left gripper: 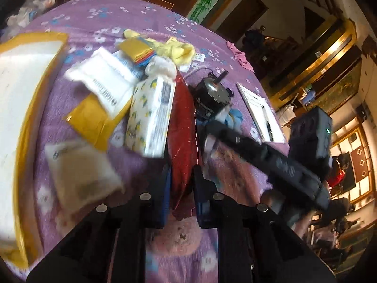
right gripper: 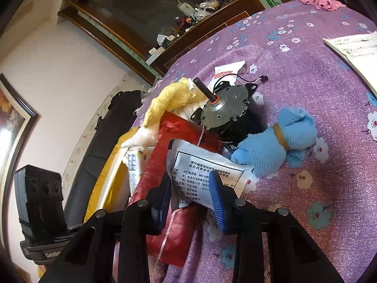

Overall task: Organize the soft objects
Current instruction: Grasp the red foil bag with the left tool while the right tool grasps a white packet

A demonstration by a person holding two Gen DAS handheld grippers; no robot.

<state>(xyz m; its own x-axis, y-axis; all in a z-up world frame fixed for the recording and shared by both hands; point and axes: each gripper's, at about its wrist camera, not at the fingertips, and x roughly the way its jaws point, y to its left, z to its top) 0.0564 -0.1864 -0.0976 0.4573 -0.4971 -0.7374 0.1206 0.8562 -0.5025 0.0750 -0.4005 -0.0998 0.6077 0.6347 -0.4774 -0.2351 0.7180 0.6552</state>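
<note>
A red foil pouch (left gripper: 182,127) stands on edge on the purple flowered bedspread (left gripper: 146,18), and my left gripper (left gripper: 181,176) is shut on its lower end. In the right wrist view, my right gripper (right gripper: 189,181) is shut on a white printed sachet (right gripper: 205,165) that lies over the same red pouch (right gripper: 165,151); its blue pad (right gripper: 220,202) presses the sachet's right side. A rolled blue towel (right gripper: 278,146) with a rubber band lies just right of the sachet. A yellow towel (right gripper: 169,99) and a white tissue pack (left gripper: 150,115) lie left of the pouch.
A black and silver motor (right gripper: 226,110) with a shaft sits behind the pouch. A yellow box (left gripper: 28,118) fills the far left, with yellow envelopes (left gripper: 94,118) and white packets (left gripper: 82,169) near it. An open notebook (right gripper: 355,52) and pink cloth (right gripper: 322,2) lie at the right.
</note>
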